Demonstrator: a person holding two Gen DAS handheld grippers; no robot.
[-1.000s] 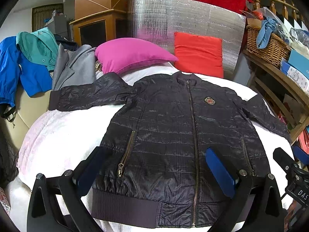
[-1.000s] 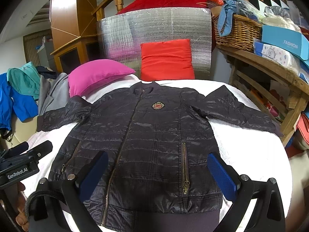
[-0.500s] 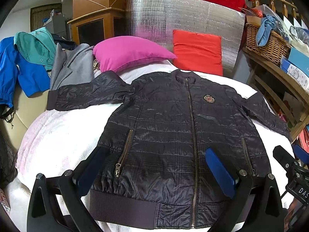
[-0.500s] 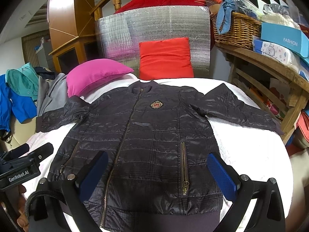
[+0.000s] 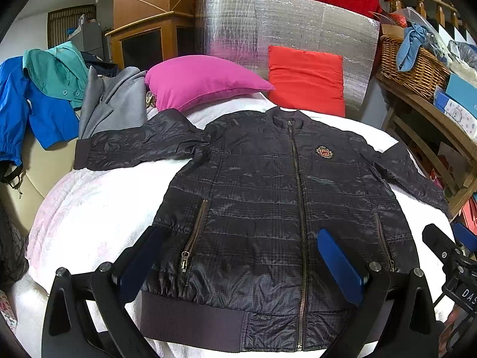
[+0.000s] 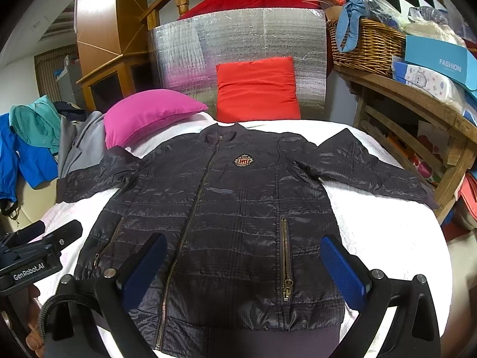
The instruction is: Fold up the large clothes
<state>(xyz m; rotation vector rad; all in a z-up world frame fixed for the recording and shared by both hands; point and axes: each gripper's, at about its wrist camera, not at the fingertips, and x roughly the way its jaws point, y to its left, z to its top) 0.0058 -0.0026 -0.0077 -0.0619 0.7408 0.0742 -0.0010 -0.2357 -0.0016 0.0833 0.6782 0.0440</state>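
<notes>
A dark quilted jacket (image 5: 268, 197) (image 6: 226, 208) lies flat and zipped on a white bed cover (image 5: 98, 203), front up, both sleeves spread out to the sides. Its ribbed hem is nearest to me. My left gripper (image 5: 241, 253) hovers open above the lower left part of the jacket, blue pads wide apart, holding nothing. My right gripper (image 6: 241, 262) hangs open over the lower right part, also empty. The other gripper's body shows at the right edge of the left wrist view and the left edge of the right wrist view.
A pink pillow (image 5: 202, 80) and a red cushion (image 5: 307, 80) lean at the bed's head before a silver foil panel (image 5: 286, 29). Blue, teal and grey garments (image 5: 59, 101) pile at the left. A wooden shelf (image 6: 417, 110) with a wicker basket (image 6: 366, 44) stands right.
Both views have drawn back and risen slightly; more of the jacket's hem shows. The jacket itself has not moved and both grippers stay open.
</notes>
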